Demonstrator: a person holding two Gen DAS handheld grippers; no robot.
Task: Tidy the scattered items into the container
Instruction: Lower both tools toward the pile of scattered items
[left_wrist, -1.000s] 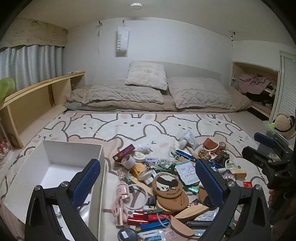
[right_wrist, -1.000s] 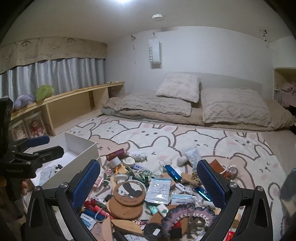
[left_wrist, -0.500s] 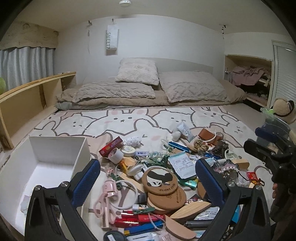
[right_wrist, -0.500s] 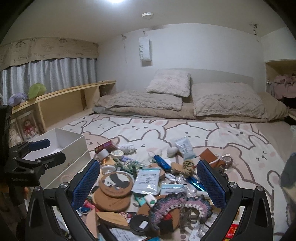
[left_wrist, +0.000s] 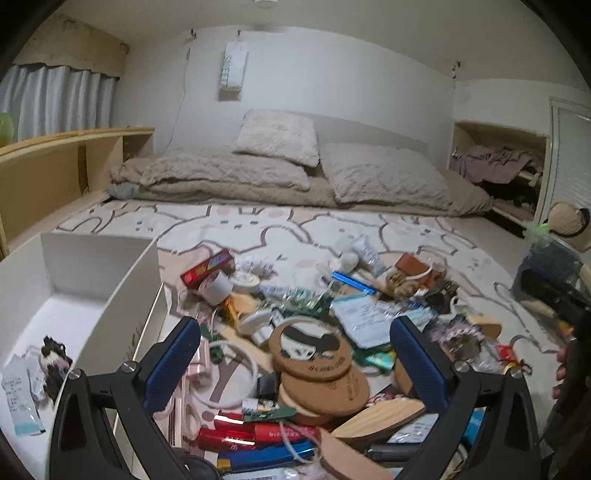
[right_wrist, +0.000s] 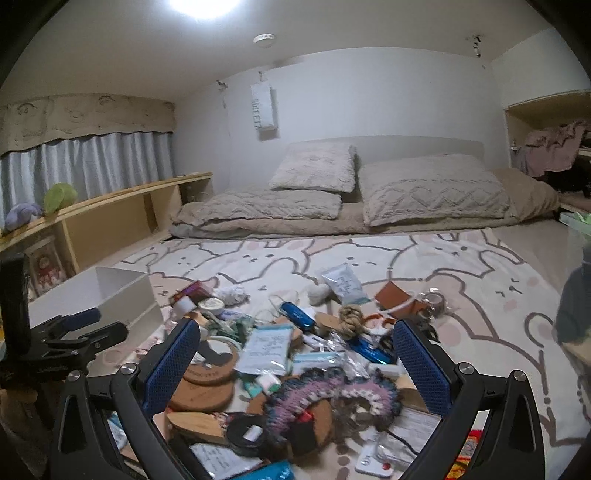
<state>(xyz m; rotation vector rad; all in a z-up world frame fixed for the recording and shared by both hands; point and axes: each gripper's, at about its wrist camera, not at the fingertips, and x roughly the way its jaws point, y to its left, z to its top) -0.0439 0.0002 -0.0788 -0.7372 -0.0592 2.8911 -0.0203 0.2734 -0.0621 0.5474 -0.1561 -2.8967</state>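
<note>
— While both tools hang over the mess, what are they holding?
— Nothing. The left tool (left_wrist: 295, 360) and right tool (right_wrist: 297, 363) are both wide open.
— Where is the white box (left_wrist: 122, 295)?
— Left of the pile (left_wrist: 314, 332), on the bunny blanket (right_wrist: 443, 258).
— Any words?
— The wall sign (right_wrist: 263, 107) says "SWEET".

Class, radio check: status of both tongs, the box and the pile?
Left tongs open, empty, over the pile. Right tongs open, empty. White box holds a few items. Cork coasters sit topmost, nothing blocking.
</note>
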